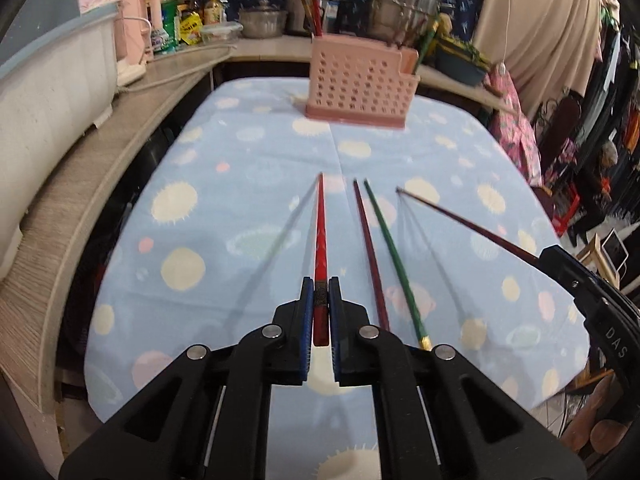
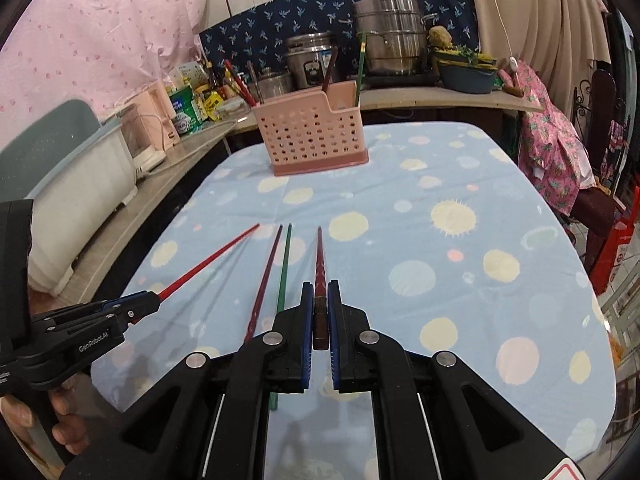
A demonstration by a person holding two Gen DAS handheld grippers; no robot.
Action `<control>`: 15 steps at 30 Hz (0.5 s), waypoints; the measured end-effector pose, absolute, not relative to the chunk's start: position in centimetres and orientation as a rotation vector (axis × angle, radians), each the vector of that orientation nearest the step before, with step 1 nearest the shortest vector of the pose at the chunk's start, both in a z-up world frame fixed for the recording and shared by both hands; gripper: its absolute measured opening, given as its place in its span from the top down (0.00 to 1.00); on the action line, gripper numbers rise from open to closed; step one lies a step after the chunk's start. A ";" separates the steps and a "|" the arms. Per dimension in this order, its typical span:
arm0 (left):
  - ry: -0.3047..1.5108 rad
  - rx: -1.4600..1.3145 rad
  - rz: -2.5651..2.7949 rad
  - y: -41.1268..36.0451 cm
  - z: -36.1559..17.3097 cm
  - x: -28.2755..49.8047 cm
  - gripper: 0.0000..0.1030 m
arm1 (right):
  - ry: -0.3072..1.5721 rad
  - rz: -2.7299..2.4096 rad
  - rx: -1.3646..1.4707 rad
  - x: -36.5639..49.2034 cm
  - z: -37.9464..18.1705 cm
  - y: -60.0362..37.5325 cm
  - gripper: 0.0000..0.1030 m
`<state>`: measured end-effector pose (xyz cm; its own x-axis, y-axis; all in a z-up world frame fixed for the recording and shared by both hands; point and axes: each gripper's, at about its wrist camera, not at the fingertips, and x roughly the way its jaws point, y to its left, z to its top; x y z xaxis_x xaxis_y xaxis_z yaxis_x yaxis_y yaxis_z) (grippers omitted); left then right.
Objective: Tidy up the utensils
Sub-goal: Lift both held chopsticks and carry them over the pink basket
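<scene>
My left gripper (image 1: 321, 284) is shut on a bright red chopstick (image 1: 321, 232), held above the cloth-covered table; it shows at the left of the right wrist view (image 2: 148, 300). My right gripper (image 2: 320, 286) is shut on a dark red chopstick (image 2: 319, 264); it shows at the right of the left wrist view (image 1: 560, 264). A maroon chopstick (image 1: 370, 252) and a green chopstick (image 1: 394, 256) lie side by side on the table between the grippers. A pink perforated utensil holder (image 2: 314, 132) stands at the table's far end with several chopsticks upright in it.
The table has a light blue spotted cloth (image 2: 460, 264). A counter (image 1: 100, 168) curves along the left with a white tub (image 1: 44, 92), bottles and pots (image 2: 390, 36). A chair with pink fabric (image 2: 556, 152) stands at the right.
</scene>
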<state>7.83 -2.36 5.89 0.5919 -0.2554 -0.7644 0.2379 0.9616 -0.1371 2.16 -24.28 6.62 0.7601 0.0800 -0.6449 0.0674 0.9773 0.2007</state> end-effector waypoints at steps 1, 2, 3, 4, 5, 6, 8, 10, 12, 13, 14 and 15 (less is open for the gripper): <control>0.881 -0.023 -0.288 -2.3 6.5 8.2 0.93 | 0.693 0.007 0.218 2.5 7.4 -24.5 0.94; 0.866 -0.026 -0.283 -2.2 7.2 8.5 0.93 | 0.678 0.008 0.220 2.9 8.0 -24.8 0.94; 0.850 -0.033 -0.281 -2.2 8.0 8.9 0.93 | 0.666 0.010 0.224 3.2 8.6 -24.9 0.94; 0.838 -0.039 -0.280 -2.1 8.7 9.3 0.93 | 0.648 0.010 0.230 3.7 9.4 -25.2 0.94; 0.826 -0.045 -0.277 -1.9 9.2 9.7 0.93 | 0.634 0.011 0.236 4.1 10.0 -25.5 0.94; 0.813 -0.053 -0.276 -1.9 10.0 10.1 0.93 | 0.621 0.011 0.242 4.4 10.6 -25.7 0.94; 0.789 -0.060 -0.271 -1.7 11.1 11.0 0.93 | 0.594 0.012 0.254 5.3 11.7 -26.3 0.94; 0.765 -0.063 -0.271 -1.7 12.2 11.9 0.93 | 0.575 0.017 0.269 6.2 12.6 -26.8 0.94; 0.742 -0.061 -0.268 -1.6 13.3 12.9 0.93 | 0.560 0.018 0.277 7.2 13.4 -27.2 0.94; 0.732 -0.061 -0.265 -1.6 13.7 13.4 0.93 | 0.552 0.017 0.278 7.7 13.8 -27.4 0.94; 0.726 -0.064 -0.263 -1.5 14.0 13.8 0.93 | 0.545 0.015 0.282 8.2 14.2 -27.5 0.94; 0.720 -0.067 -0.261 -1.3 14.4 14.2 0.93 | 0.539 0.017 0.285 8.6 14.5 -27.6 0.94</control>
<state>14.22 -1.34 14.39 0.7212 -0.2592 -0.6424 0.2130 0.9654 -0.1504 8.60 -27.56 14.50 0.8591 0.0901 -0.5038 0.0590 0.9604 0.2724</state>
